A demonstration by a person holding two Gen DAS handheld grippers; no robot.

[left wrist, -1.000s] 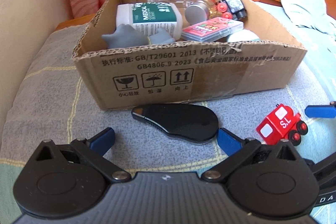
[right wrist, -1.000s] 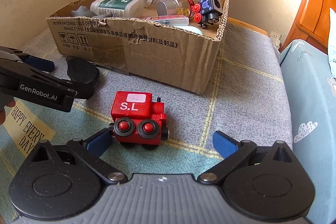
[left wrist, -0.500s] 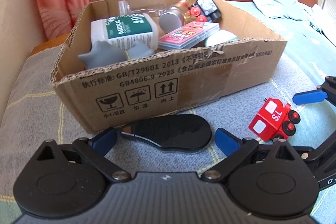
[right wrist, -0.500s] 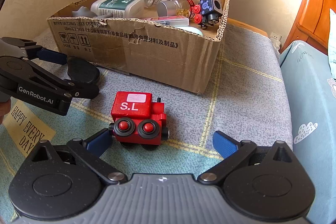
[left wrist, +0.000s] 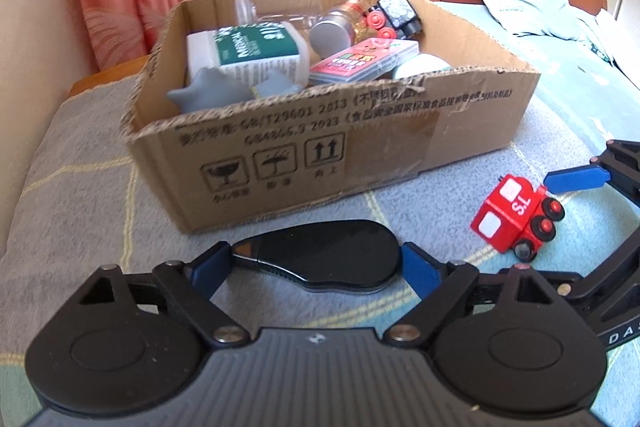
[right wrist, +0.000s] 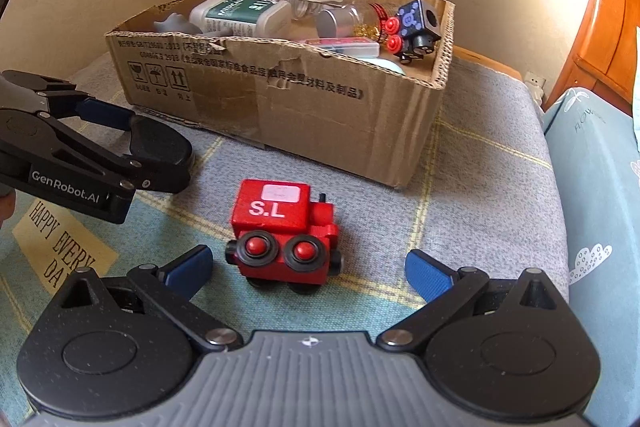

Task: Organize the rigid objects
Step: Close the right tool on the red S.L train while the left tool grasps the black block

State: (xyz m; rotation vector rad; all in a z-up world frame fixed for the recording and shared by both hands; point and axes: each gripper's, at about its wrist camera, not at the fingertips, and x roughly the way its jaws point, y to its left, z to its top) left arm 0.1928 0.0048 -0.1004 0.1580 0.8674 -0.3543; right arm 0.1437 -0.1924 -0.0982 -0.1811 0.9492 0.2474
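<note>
Closing around the flat black case (left wrist: 320, 255), the left hand-held gripper (left wrist: 316, 267) has a blue pad near each end of it, though I cannot tell if they press yet. The case lies on the bed blanket (left wrist: 80, 187), just before the cardboard box (left wrist: 340, 163). Gripped by its long ends, the smooth case may pivot or slip out. The right hand-held gripper (right wrist: 308, 267) stands released around the red toy train (right wrist: 284, 227). What the case is stays unclear; the box floor is hidden.
</note>
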